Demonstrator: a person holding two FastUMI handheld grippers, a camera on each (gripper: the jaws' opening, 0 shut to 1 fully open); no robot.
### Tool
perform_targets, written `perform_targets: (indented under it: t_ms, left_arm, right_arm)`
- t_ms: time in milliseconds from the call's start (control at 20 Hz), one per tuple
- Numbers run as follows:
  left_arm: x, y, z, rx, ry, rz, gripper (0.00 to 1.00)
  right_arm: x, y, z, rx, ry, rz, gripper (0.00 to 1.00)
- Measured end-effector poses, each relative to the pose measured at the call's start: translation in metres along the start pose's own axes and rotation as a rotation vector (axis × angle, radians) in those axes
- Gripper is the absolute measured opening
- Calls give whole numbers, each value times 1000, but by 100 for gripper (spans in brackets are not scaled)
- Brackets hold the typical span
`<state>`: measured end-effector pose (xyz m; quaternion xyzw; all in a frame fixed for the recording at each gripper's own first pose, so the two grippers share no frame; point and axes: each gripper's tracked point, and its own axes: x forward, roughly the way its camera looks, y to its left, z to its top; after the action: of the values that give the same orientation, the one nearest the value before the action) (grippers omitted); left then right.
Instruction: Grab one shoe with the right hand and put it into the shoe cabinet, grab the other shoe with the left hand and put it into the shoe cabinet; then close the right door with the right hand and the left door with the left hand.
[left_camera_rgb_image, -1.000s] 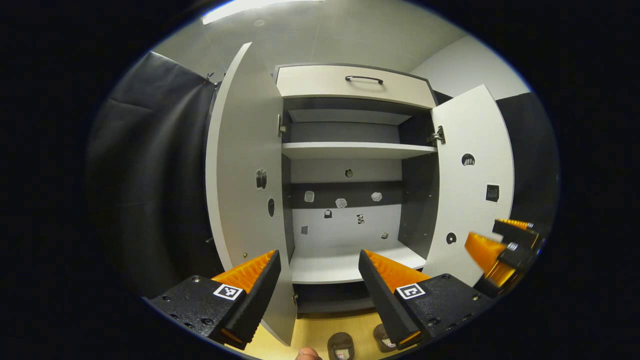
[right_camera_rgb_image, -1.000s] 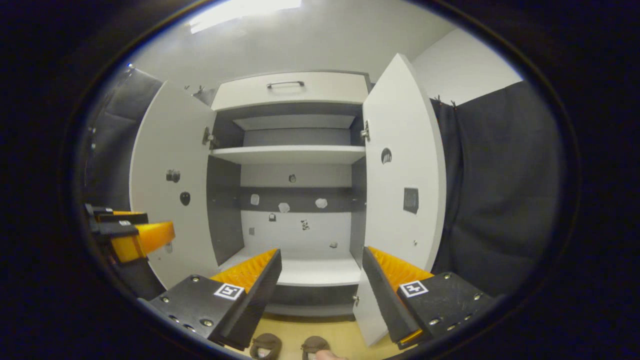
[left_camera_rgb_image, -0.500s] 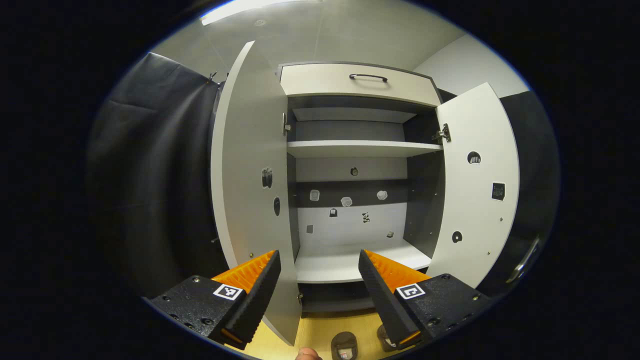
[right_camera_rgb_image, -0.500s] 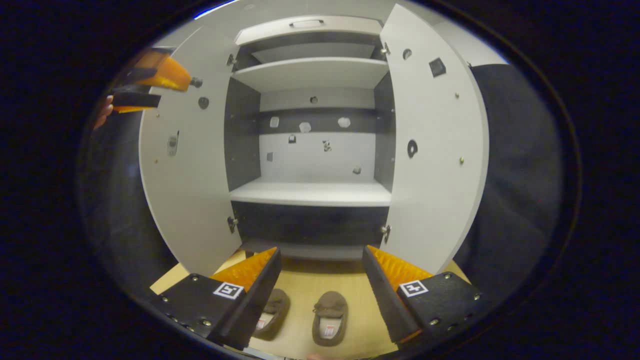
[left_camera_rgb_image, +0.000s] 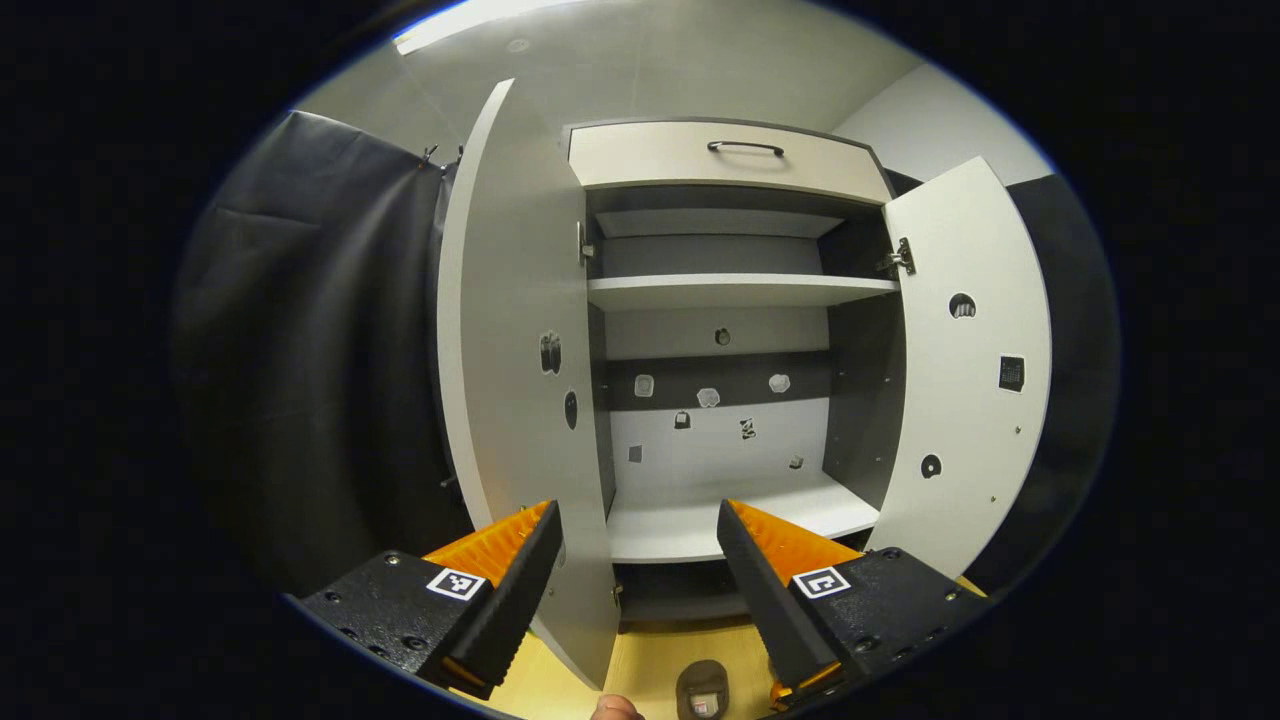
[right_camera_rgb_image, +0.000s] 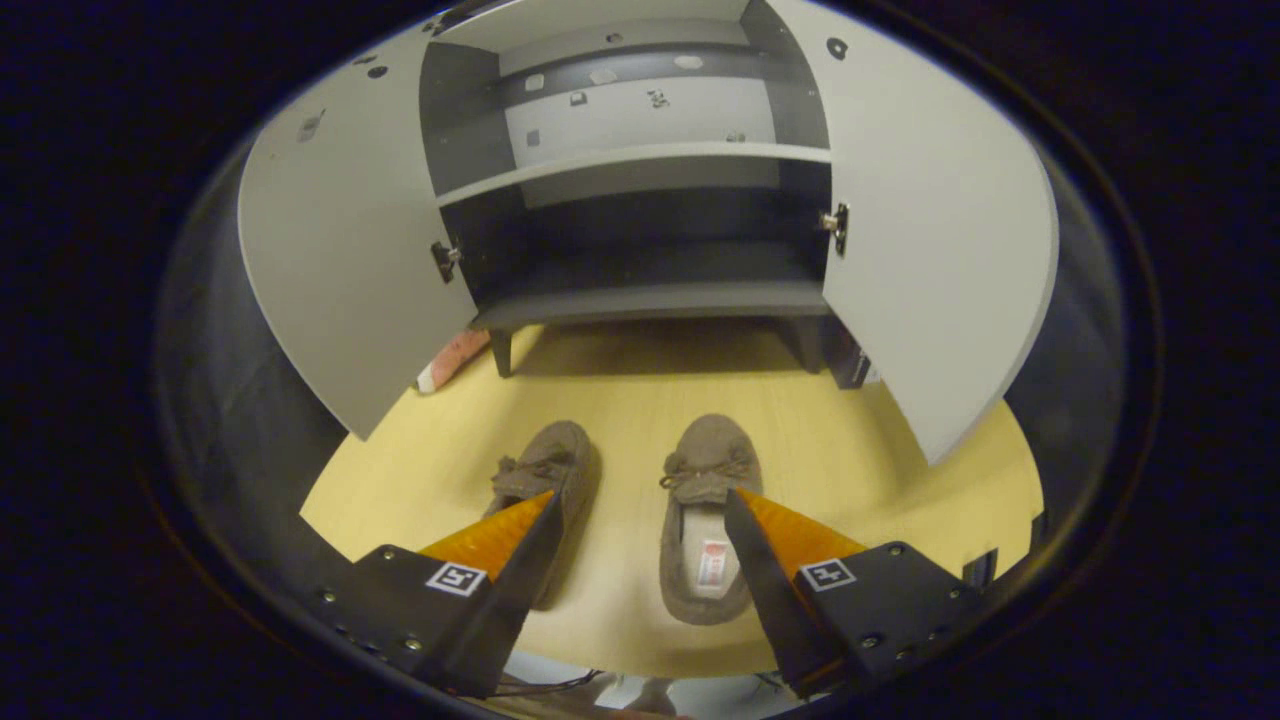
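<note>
Right tool (right_camera_rgb_image: 640, 515) spread wide, angled down over the pair of brown moccasin slippers on the yellow floor (right_camera_rgb_image: 880, 470). Right slipper (right_camera_rgb_image: 705, 520) at 12 o'clock between my fingers; left slipper (right_camera_rgb_image: 545, 490) at 11 o'clock, partly behind one finger. Left tool (left_camera_rgb_image: 635, 525) also spread, holding nothing, facing the shoe cabinet (left_camera_rgb_image: 725, 160), both doors open. I judge the grab not yet made: I should straddle the right slipper's sides near mid-length, then pinch firmly, since the soft upper may fold.
</note>
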<state>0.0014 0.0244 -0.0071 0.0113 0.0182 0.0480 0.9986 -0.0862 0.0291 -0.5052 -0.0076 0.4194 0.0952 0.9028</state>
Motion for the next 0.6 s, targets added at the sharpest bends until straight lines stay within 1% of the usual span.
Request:
perform_targets:
  t_ms: [200,300,400,450,500,550,600]
  left_arm:
    - [2,8,-4,1,13,22,96]
    - [3,12,-7,6,23,36,96]
    - [3,17,-9,11,31,50,96]
    - [3,19,-10,13,34,56,96]
    - [3,21,-11,13,35,63,96]
    - [3,23,-11,12,36,69,95]
    - [3,26,-12,10,36,76,96]
  right_arm:
    - [33,0,-27,6,85,2,98]
    - [48,-1,-33,16,118,-5,98]
    - [63,-4,-37,14,138,-17,98]
    - [70,-4,-37,17,144,-19,96]
    - [77,-5,-36,15,146,-26,99]
    - [84,-6,-32,13,145,-30,98]
    - [90,-6,-32,12,148,-33,98]
